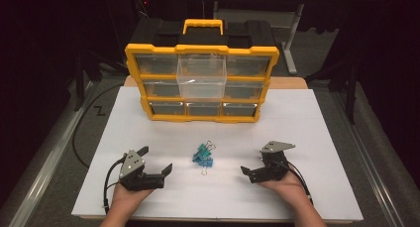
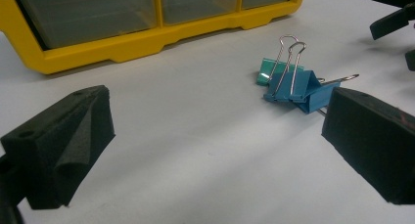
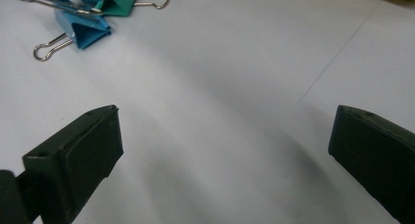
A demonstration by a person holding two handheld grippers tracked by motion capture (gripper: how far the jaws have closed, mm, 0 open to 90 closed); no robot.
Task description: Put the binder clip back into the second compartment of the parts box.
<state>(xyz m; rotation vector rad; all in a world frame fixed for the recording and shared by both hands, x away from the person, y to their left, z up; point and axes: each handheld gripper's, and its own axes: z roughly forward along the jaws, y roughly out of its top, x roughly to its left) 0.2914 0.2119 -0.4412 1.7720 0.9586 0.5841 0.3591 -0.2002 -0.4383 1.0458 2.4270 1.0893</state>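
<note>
High view: binder clips wait between your two spread grippers

You have the left gripper point(image 1: 157, 160) low on the white table point(image 1: 297, 118), jaws wide apart and holding nothing. Your right gripper point(image 1: 252, 163) mirrors it on the other side, jaws just as wide and empty. Between them lies the small pile of binder clips point(image 1: 203, 156), blue and green, touching one another, wire handles sticking out. Behind the clips stands the yellow organizer point(image 1: 201, 83), one clear drawer point(image 1: 201, 77) pulled forward from its upper middle slot

Three binder clips point(image 1: 203, 155), one organizer point(image 1: 200, 83)
</note>
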